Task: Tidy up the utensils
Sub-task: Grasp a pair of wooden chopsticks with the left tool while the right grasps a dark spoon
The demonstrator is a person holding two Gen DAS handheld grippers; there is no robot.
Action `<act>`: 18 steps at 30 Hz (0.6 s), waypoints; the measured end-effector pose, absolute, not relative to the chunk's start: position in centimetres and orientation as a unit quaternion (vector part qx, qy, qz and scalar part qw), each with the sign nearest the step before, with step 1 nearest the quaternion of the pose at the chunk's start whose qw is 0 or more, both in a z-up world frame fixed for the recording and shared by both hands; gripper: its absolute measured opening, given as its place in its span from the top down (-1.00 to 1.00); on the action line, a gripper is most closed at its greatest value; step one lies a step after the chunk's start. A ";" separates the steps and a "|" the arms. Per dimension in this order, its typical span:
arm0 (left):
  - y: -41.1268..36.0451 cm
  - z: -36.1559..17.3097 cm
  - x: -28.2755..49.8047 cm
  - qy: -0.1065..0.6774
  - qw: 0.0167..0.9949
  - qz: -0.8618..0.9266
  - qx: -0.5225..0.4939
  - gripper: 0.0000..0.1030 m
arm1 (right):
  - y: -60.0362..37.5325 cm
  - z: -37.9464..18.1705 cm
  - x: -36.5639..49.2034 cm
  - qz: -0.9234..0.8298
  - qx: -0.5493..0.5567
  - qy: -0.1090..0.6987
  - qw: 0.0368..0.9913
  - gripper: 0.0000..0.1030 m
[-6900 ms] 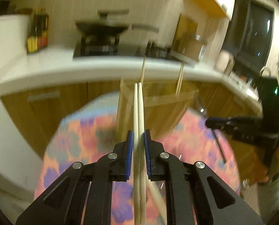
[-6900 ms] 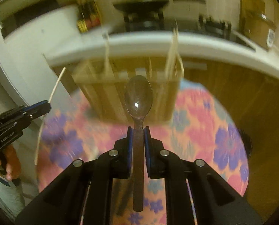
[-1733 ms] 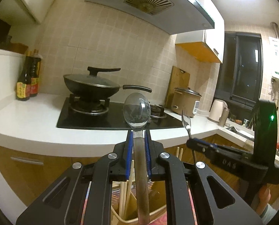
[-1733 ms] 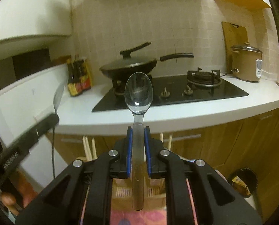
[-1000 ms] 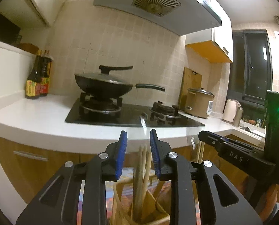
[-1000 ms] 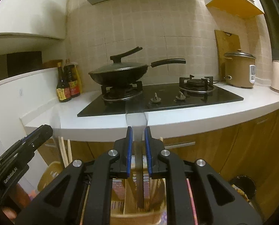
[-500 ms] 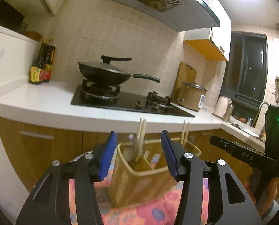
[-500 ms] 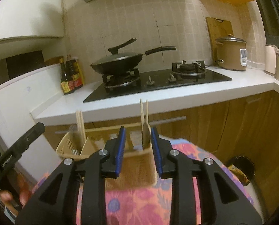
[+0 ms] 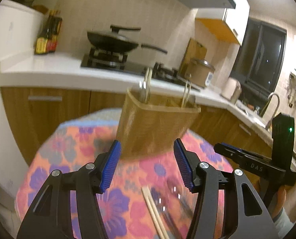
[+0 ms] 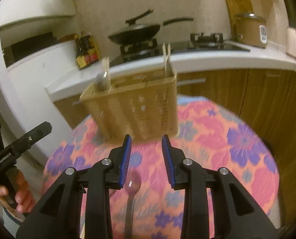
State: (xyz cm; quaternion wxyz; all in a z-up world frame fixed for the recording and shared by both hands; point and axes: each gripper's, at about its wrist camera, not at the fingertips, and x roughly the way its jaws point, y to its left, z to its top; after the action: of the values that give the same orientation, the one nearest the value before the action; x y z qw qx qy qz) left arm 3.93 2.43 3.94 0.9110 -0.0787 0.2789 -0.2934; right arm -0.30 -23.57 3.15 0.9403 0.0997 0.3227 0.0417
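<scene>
**Reaching down for the next utensils**

While both jaws are opening and nothing sits between them, I judge the step in hand to be the next pick-up from the cloth. My left hand-held gripper (image 9: 147, 164) is spread wide above a pair of chopsticks (image 9: 154, 213) lying on the flowered cloth (image 9: 68, 143); my right hand-held gripper (image 10: 146, 159) is parted less, over a spoon (image 10: 131, 191). To do it well, I should line each gap up along the handle and come low before closing, since both pictures are smeared.

Behind stands the holder (image 9: 153, 125), upright on the cloth, with chopsticks and a spoon already in it.

From the left I see the chopsticks on the cloth and some blurred metal pieces beside them; the right view misses those. From the right I see the spoon under my jaws and the holder's slotted face.
</scene>
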 end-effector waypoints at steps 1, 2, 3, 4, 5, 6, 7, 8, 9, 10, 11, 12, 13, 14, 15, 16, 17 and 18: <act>2.4 3.5 3.6 0.288 0.909 -0.292 -0.075 -0.04 | -23.2 2.5 -0.7 0.047 0.099 0.336 0.936 0.45; 2.4 2.9 3.3 0.300 0.905 -0.292 -0.071 -0.04 | -22.9 2.1 -0.9 0.051 0.098 0.343 0.933 0.45; 2.2 2.3 3.0 0.310 0.902 -0.293 -0.067 -0.04 | -22.5 1.6 -1.2 0.055 0.097 0.351 0.930 0.45; 2.1 1.8 2.7 0.320 0.899 -0.293 -0.062 -0.04 | -22.1 1.0 -1.5 0.061 0.095 0.362 0.925 0.45; 2.0 1.3 2.5 0.329 0.896 -0.293 -0.059 -0.03 | -21.8 0.5 -1.7 0.064 0.094 0.370 0.922 0.45; 1.7 0.7 2.2 0.341 0.891 -0.294 -0.053 -0.01 | -21.5 0.1 -1.9 0.065 0.091 0.377 0.919 0.45; 1.5 0.0 1.9 0.353 0.886 -0.297 -0.045 -0.01 | -21.0 -0.5 -2.2 0.065 0.087 0.386 0.916 0.45; 1.2 -0.6 1.6 0.362 0.883 -0.298 -0.038 -0.01 | -20.7 -1.0 -2.3 0.067 0.085 0.393 0.913 0.45; 0.9 -1.0 1.5 0.369 0.880 -0.298 -0.032 -0.01 | -20.5 -1.3 -2.5 0.069 0.084 0.398 0.911 0.45; 0.6 -1.4 1.3 0.379 0.875 -0.300 -0.025 -0.01 | -20.1 -1.9 -2.7 0.072 0.083 0.408 0.907 0.45; 0.3 -1.9 1.2 0.390 0.869 -0.303 -0.020 -0.01 | -19.9 -2.3 -2.8 0.074 0.082 0.414 0.904 0.45; -0.1 -2.6 1.1 0.406 0.861 -0.307 -0.012 -0.01 | -19.7 -2.6 -2.8 0.075 0.081 0.420 0.901 0.45; -0.4 -3.1 1.1 0.414 0.856 -0.309 -0.007 -0.01 | -19.4 -3.2 -2.9 0.077 0.080 0.428 0.897 0.45; -0.6 -3.4 1.0 0.422 0.851 -0.312 -0.004 -0.01 | -19.3 -3.5 -2.9 0.078 0.080 0.432 0.895 0.45; -1.0 -3.9 1.0 0.433 0.845 -0.315 0.002 -0.01 | -19.2 -3.8 -3.0 0.078 0.080 0.437 0.893 0.45; -1.3 -4.4 1.1 0.443 0.840 -0.314 0.009 -0.01 | -19.1 -4.3 -3.0 0.078 0.079 0.443 0.890 0.45; -1.5 -4.8 1.1 0.450 0.837 -0.312 0.014 0.00 | -19.2 -4.7 -3.1 0.079 0.079 0.447 0.888 0.45; -1.9 -5.4 1.3 0.460 0.833 -0.308 0.020 0.03 | -19.2 -5.0 -3.0 0.079 0.080 0.452 0.885 0.45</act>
State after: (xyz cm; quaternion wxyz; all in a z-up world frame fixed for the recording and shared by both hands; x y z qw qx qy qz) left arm 1.27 -1.85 -5.37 0.8327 0.0199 0.4599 -0.3078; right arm -3.05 -19.21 -4.98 0.8852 0.0799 0.4515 0.0789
